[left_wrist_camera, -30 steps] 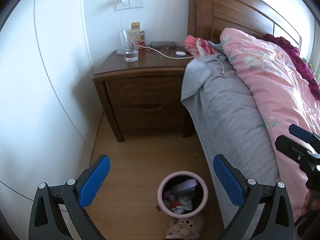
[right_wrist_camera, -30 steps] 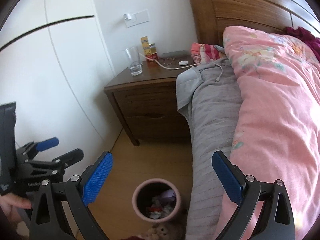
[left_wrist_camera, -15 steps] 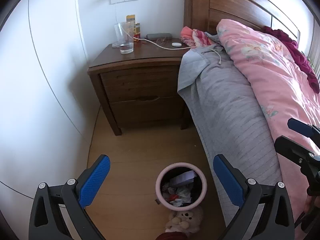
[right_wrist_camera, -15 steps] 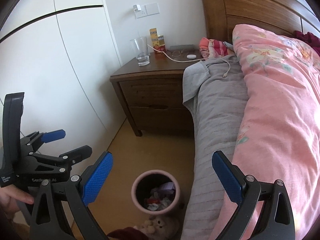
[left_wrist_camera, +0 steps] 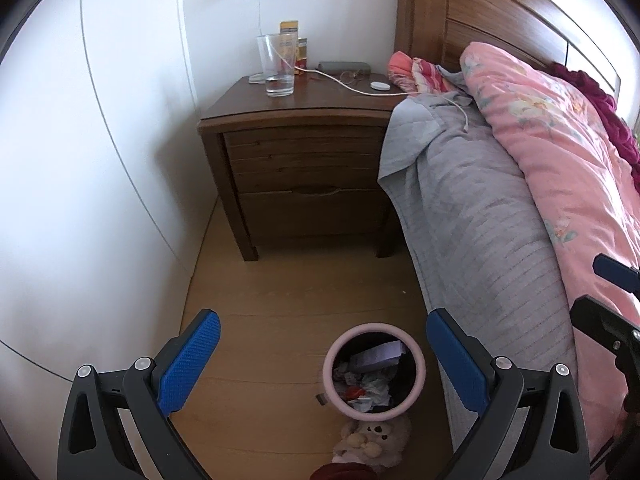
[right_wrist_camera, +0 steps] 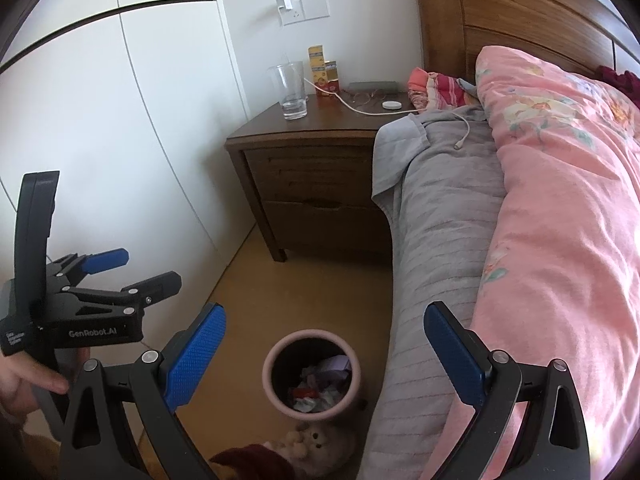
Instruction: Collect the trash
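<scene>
A round pink-rimmed bin (left_wrist_camera: 334, 380) stands on the wooden floor beside the bed, with crumpled paper and wrappers (left_wrist_camera: 368, 388) inside. It also shows in the right wrist view (right_wrist_camera: 276, 388). My left gripper (left_wrist_camera: 322, 350) is open and empty, held above the floor just short of the bin. My right gripper (right_wrist_camera: 324, 338) is open and empty above the bin and the bed's edge. The left gripper also shows at the left of the right wrist view (right_wrist_camera: 132, 268), and a part of the right gripper at the right edge of the left wrist view (left_wrist_camera: 608, 320).
A wooden nightstand (left_wrist_camera: 304, 168) stands ahead with a glass (left_wrist_camera: 278, 66), small boxes (left_wrist_camera: 292, 46), a white cable (left_wrist_camera: 344, 82) and a white puck (left_wrist_camera: 379, 85). The bed with grey sheet (left_wrist_camera: 480, 220) and pink quilt (left_wrist_camera: 560, 152) is right. A plush toy (left_wrist_camera: 372, 440) lies by the bin. White wardrobe doors (left_wrist_camera: 80, 160) are left.
Both grippers have pulled back and risen a little; the nightstand and bin sit further off in both views. Both stay open and empty.
</scene>
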The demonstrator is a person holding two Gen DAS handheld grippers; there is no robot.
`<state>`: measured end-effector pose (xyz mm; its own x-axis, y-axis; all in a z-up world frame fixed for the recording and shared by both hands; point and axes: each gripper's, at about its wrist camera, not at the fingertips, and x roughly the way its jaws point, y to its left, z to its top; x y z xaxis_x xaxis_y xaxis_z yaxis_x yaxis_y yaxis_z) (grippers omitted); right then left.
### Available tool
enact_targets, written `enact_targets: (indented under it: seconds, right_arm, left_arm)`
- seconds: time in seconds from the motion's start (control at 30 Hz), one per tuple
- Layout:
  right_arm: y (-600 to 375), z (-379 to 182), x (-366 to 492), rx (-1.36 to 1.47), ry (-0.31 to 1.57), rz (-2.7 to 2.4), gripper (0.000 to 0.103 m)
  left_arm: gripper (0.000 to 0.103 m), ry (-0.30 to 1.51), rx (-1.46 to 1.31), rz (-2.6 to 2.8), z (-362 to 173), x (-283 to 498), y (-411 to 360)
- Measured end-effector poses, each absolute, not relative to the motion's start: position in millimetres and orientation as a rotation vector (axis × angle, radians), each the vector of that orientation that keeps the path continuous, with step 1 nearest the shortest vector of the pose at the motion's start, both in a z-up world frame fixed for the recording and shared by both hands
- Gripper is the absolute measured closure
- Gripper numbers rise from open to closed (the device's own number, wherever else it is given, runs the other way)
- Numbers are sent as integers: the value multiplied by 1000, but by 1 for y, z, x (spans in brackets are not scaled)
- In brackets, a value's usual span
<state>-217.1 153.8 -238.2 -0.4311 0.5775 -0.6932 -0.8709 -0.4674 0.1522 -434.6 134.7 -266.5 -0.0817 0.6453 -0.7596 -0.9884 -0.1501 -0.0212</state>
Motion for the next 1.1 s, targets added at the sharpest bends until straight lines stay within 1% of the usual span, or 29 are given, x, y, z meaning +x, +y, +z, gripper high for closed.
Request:
enact_targets:
  seconds: [0.5, 1.1]
  right_arm:
    - [156, -242, -223, -753, 626, 2001, 4]
    - [157, -247, -225, -781, 637, 2002, 4]
  left_arm:
    - [0, 614, -764, 1594, -265, -438, 136]
    - [0, 669, -737, 1527, -273, -424, 144]
